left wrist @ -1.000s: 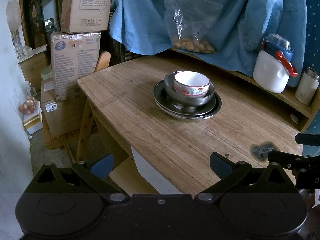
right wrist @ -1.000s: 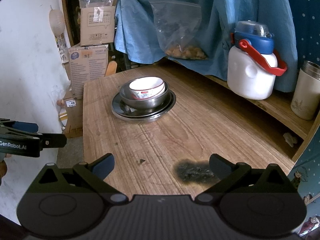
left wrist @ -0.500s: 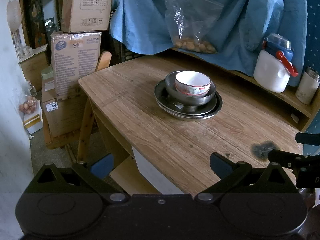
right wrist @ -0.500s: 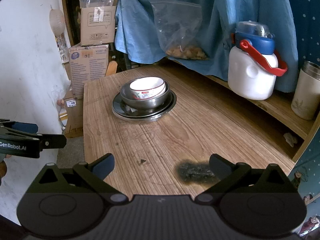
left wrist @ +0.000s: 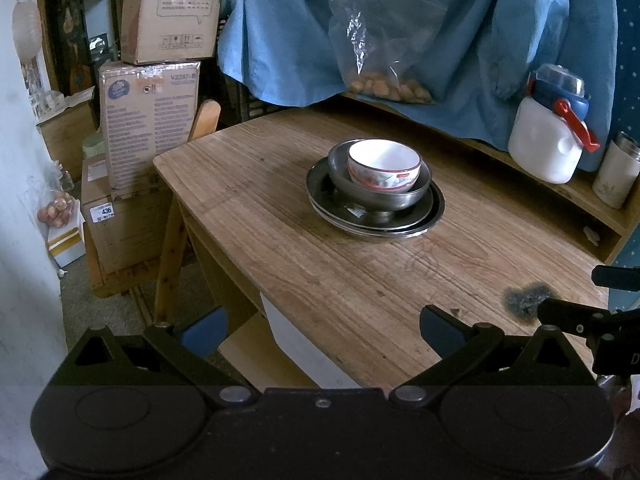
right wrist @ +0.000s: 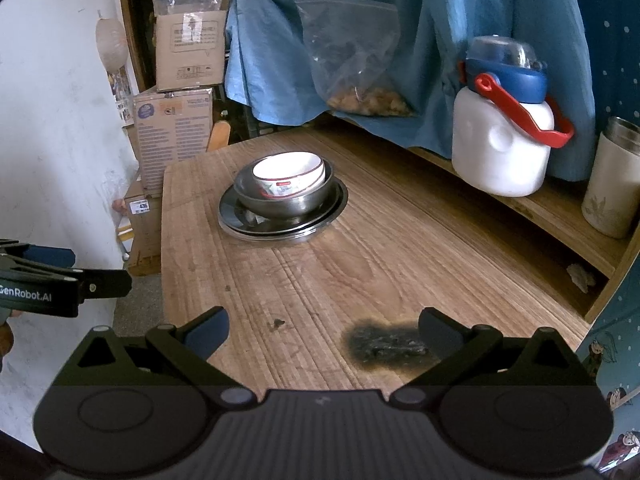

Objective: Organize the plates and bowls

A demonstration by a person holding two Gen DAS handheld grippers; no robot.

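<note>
Inspection of the table (left wrist: pixel 248 216): the crockery stands in one nested stack near the centre. A white ceramic bowl (left wrist: pixel 384 164) with a red rim band sits inside a steel bowl (left wrist: pixel 378 196), which rests on steel plates (left wrist: pixel 434 210); at least two plate rims show, the exact count cannot be told. No other plate or bowl is visible anywhere on the table.

Left gripper (left wrist: pixel 320 322): jaws spread wide, nothing between them, held off the near table edge; the stack lies at 12 o'clock, well apart. Right gripper (right wrist: pixel 322 326): jaws likewise released and empty, above the near table by a dark scorch mark (right wrist: pixel 384 346); the stack lies at about 11 o'clock, well apart.

Assessment: the stacking appears complete. Nothing outstanding is apparent, unless the stack is to be relocated.
</note>
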